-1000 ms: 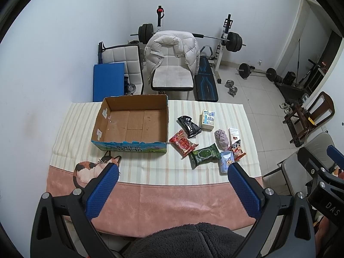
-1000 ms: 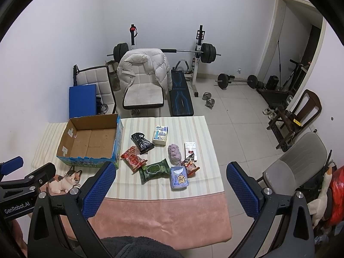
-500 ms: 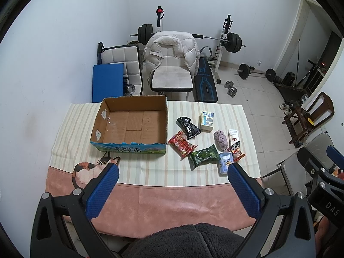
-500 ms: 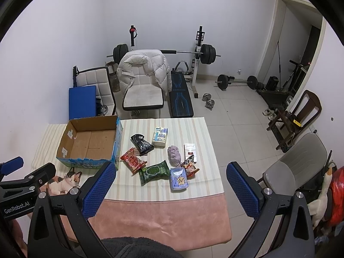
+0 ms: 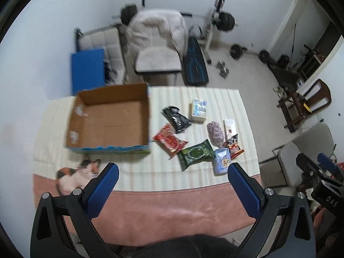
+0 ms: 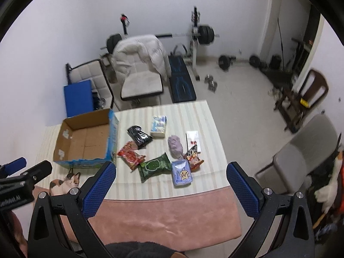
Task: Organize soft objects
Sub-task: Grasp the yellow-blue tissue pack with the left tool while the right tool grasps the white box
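Observation:
An open cardboard box [image 5: 111,118] [image 6: 86,139] sits empty on the left of the striped table. To its right lie soft packs: a red snack bag [image 5: 169,140] [image 6: 131,154], a black pouch [image 5: 176,118] [image 6: 139,136], a green wipes pack [image 5: 196,153] [image 6: 153,166], a purple cloth bundle [image 5: 216,133] [image 6: 175,146], a light blue tissue pack [image 5: 222,163] [image 6: 182,173], a white-blue tissue pack [image 5: 199,112] [image 6: 158,125]. My left gripper [image 5: 172,189] and right gripper [image 6: 171,188] are both open and empty, high above the table's near edge.
A small cartoon snack bag [image 6: 193,158] and a white box [image 6: 193,140] lie at the table's right side. A cat print [image 5: 75,174] marks the cloth's near left. Chairs [image 6: 139,81], a weight bench and barbells stand behind; a grey chair [image 6: 305,150] stands right.
Both views have shifted forward and down towards the table and are blurred with motion. The objects on the table have not moved. Both grippers remain open.

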Available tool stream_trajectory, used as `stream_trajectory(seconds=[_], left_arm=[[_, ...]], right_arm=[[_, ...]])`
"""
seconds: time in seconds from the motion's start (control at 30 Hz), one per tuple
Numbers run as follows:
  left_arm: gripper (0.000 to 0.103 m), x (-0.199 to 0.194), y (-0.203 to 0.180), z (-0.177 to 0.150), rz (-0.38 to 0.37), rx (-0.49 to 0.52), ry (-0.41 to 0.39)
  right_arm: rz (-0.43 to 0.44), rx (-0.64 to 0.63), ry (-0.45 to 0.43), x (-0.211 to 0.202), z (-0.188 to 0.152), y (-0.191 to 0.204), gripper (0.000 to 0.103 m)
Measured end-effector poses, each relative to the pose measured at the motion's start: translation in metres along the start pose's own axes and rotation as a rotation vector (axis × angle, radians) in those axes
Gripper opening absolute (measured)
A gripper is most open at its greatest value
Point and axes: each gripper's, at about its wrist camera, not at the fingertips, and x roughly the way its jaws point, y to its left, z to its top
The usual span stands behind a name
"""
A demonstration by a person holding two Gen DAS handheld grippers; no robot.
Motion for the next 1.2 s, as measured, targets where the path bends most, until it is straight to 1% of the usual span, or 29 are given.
stream_trajectory(seconds=[0.03,0.1,0.17,0.2,0.27,0.33,0.4,0.43,0.47,0.53,0.63,0.77,0.8,0.83,0.93,0.97,1.03,1.07,1.2], left_arm=[[0.103,0.024,0.000,0.013,-0.025,-0.010,0.048],[0.103,0.069,-0.002,0.032,-0.073,-0.035,0.118],[0.103,0.114,-0.006,0.046,-0.108,-0.069,0.198],[0.103,0.137,-0.009,0.055,-0.124,-0.086,0.233],[0.103,0.186,-0.019,0.076,-0.129,-0.116,0.291],[0.103,0.225,-0.030,0.090,-0.131,-0.123,0.337],[0.103,0.272,-0.044,0.109,-0.125,-0.118,0.398],[0.103,0.287,-0.049,0.114,-0.122,-0.113,0.420],[0.103,0.311,-0.057,0.122,-0.101,-0.102,0.451],[0.103,0.346,-0.068,0.133,-0.083,-0.070,0.487],[0.103,0.387,-0.080,0.144,-0.059,-0.037,0.543],[0.103,0.430,-0.090,0.151,-0.033,-0.008,0.594],[0.101,0.440,-0.093,0.151,-0.024,0.003,0.605],[0.093,0.448,-0.096,0.151,-0.022,0.008,0.615],[0.079,0.469,-0.100,0.146,-0.015,0.018,0.639],[0.076,0.473,-0.102,0.144,-0.011,0.028,0.644],[0.064,0.479,-0.105,0.138,0.009,0.052,0.647],[0.061,0.482,-0.106,0.135,0.023,0.066,0.646],[0.061,0.481,-0.111,0.120,0.054,0.105,0.612]], right_arm=[[0.005,0.013,0.026,0.021,0.006,-0.008,0.103],[0.004,0.038,0.080,0.062,0.013,-0.026,0.103],[0.008,0.061,0.161,0.121,0.025,-0.044,0.103],[0.004,0.069,0.186,0.142,0.026,-0.055,0.103],[-0.002,0.077,0.268,0.208,0.033,-0.072,0.103],[-0.007,0.086,0.328,0.259,0.033,-0.085,0.103],[-0.004,0.101,0.392,0.310,0.035,-0.096,0.103],[-0.001,0.114,0.433,0.342,0.038,-0.103,0.103],[-0.009,0.121,0.458,0.360,0.040,-0.103,0.103],[-0.017,0.135,0.505,0.405,0.045,-0.109,0.103],[-0.027,0.147,0.572,0.452,0.045,-0.109,0.103],[-0.038,0.146,0.641,0.497,0.044,-0.107,0.103],[-0.046,0.143,0.657,0.507,0.042,-0.107,0.103],[-0.052,0.139,0.674,0.515,0.040,-0.107,0.103],[-0.070,0.146,0.708,0.533,0.034,-0.111,0.097],[-0.072,0.149,0.715,0.537,0.033,-0.112,0.094],[-0.073,0.158,0.731,0.544,0.028,-0.117,0.091],[-0.074,0.159,0.736,0.547,0.026,-0.119,0.087],[-0.083,0.149,0.737,0.551,0.023,-0.121,0.085]])
